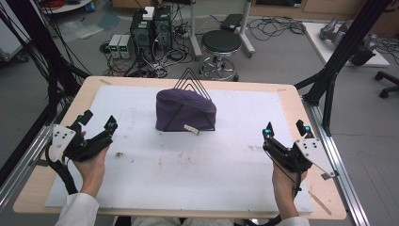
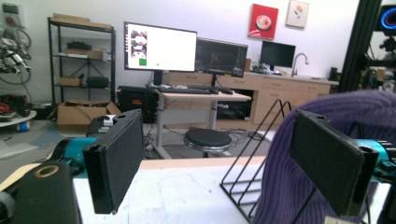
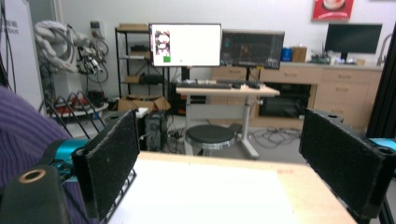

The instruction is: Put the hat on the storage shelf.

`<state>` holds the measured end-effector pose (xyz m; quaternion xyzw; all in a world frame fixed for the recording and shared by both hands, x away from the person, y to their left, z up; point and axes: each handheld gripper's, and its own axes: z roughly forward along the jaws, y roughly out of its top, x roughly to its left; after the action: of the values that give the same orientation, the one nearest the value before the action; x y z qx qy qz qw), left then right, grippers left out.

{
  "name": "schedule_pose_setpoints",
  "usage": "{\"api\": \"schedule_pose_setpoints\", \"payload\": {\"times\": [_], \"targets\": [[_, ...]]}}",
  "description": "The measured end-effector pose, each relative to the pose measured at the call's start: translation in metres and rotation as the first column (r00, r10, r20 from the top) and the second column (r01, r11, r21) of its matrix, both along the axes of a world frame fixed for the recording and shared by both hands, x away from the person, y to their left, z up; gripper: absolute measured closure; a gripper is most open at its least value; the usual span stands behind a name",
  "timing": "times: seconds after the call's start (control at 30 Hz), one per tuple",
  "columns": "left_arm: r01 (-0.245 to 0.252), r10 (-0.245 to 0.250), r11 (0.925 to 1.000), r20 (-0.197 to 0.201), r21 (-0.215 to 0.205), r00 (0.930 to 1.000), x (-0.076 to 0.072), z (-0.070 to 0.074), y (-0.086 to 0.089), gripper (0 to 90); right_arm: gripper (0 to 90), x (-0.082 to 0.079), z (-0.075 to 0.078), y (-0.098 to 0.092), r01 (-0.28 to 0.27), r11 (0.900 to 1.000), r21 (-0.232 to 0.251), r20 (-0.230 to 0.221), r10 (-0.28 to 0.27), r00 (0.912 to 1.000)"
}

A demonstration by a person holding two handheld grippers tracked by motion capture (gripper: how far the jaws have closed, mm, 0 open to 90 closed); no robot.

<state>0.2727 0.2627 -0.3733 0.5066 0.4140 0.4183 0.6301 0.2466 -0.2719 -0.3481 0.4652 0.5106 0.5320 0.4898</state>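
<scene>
From the high view, the purple knit hat [image 1: 185, 111] sits draped over a black wire rack [image 1: 190, 84] at the far middle of the white mat [image 1: 141, 169], which covers most of the wooden table [image 1: 291, 94]. The left gripper [image 1: 99, 120] and the right gripper [image 1: 285, 128] are held low at opposite sides, both well apart from the hat, jaws spread and holding nothing. I judge this the approach stage: no contact is made, and the next move calls for both grippers to travel inward and forward toward the hat. Bare mat lies between each gripper and the hat, so the path looks free; the table's side edges run just outside each hand. In the left gripper view, the jaws stand wide, the hat [image 2: 327, 140] rising behind the right-hand jaw and the rack's wires [image 2: 252, 163] showing between them. In the right gripper view, the jaws are likewise spread, the hat [image 3: 23, 140] at the left margin and the table's far edge ahead.
</scene>
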Motion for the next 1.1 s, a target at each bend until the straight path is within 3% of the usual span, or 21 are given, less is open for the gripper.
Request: {"api": "schedule_pose_setpoints", "payload": {"times": [0.2, 0.5, 0.63, 0.7, 0.9, 0.97, 1.1], "targets": [[0.000, -0.001, 0.9998, -0.020, -0.021, 0.9998, -0.005, -0.011, 0.012, 18.2, 11.6, -0.003, -0.017, -0.004, 0.009, 1.000, 0.002, -0.042, -0.008, 0.9991], [-0.006, 0.006, 0.9999, -0.061, 0.009, 0.9981, -0.012, -0.034, 0.023, 18.1, 11.6, -0.007, -0.057, -0.009, 0.020, 1.000, 0.024, -0.124, -0.017, 0.9921], [-0.017, 0.018, 0.9998, -0.081, 0.011, 0.9966, -0.013, -0.044, 0.030, 18.1, 11.6, -0.008, -0.069, -0.012, 0.033, 0.999, 0.005, -0.136, -0.032, 0.9901], [-0.012, 0.014, 0.9998, -0.094, 0.017, 0.9954, -0.013, -0.050, 0.033, 18.1, 11.6, -0.008, -0.073, -0.013, 0.039, 0.999, 0.001, -0.143, -0.039, 0.9890], [-0.020, 0.018, 0.9996, -0.109, -0.018, 0.9939, -0.014, -0.060, 0.042, 18.1, 11.6, -0.008, -0.079, -0.014, 0.038, 0.998, -0.045, -0.137, -0.044, 0.9896], [-0.020, 0.019, 0.9998, -0.112, -0.007, 0.9935, -0.013, -0.061, 0.044, 18.2, 11.6, -0.008, -0.081, -0.013, 0.031, 0.999, -0.043, -0.142, -0.037, 0.9891], [0.006, -0.009, 0.9998, -0.126, -0.019, 0.9920, -0.012, -0.066, 0.045, 18.1, 11.6, -0.008, -0.085, -0.012, 0.029, 0.998, -0.051, -0.159, -0.036, 0.9866]]}}
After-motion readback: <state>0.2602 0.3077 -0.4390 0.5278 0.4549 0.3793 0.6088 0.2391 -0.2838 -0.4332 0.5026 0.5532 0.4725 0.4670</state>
